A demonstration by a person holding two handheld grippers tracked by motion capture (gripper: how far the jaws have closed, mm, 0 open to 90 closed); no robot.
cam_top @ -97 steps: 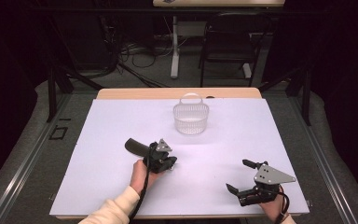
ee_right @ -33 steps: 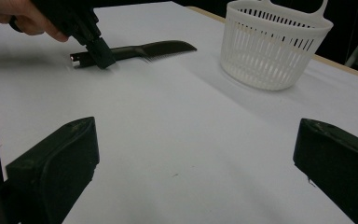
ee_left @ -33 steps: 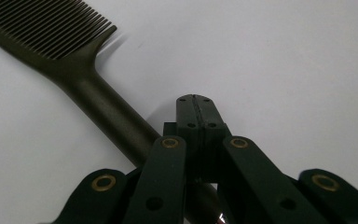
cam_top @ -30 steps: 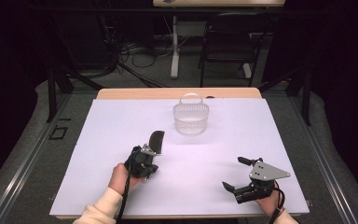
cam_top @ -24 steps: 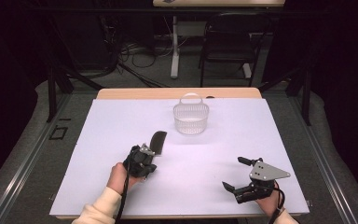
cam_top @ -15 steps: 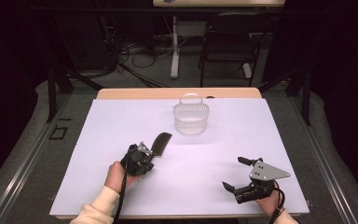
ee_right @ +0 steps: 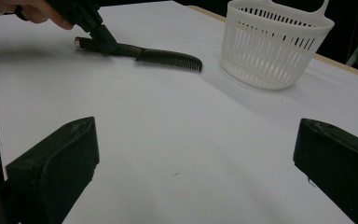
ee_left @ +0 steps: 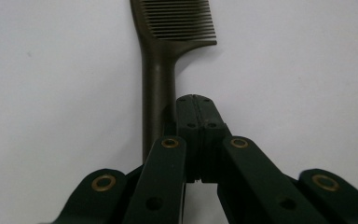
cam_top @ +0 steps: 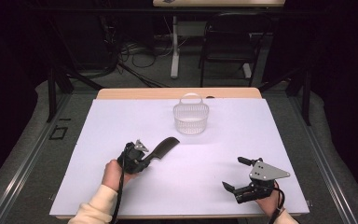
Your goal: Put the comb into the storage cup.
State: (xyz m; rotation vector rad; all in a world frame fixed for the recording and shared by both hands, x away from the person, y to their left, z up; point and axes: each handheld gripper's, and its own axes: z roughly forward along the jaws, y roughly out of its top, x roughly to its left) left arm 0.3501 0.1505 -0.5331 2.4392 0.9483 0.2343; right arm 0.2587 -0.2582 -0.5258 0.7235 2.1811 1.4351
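On the white sheet covering the table (cam_top: 121,121), a dark plastic comb with a long handle (cam_top: 161,147) lies flat, left of centre. Its long axis runs diagonally: the handle end sits nearest me, the toothed head points away and to the right, toward a white slotted plastic basket with a loop handle (cam_top: 191,117) standing well apart from it near the far edge. My left gripper (ee_left: 196,103) has its jaws pressed together, closed on nothing, their tips just beside the comb's handle on its right. My right gripper (cam_top: 238,174) hovers near the front right corner, jaws spread wide and empty. Beyond the wooden table edge lie a dark room, a grey floor, loose cables (cam_top: 130,51) and a black chair (cam_top: 228,37).
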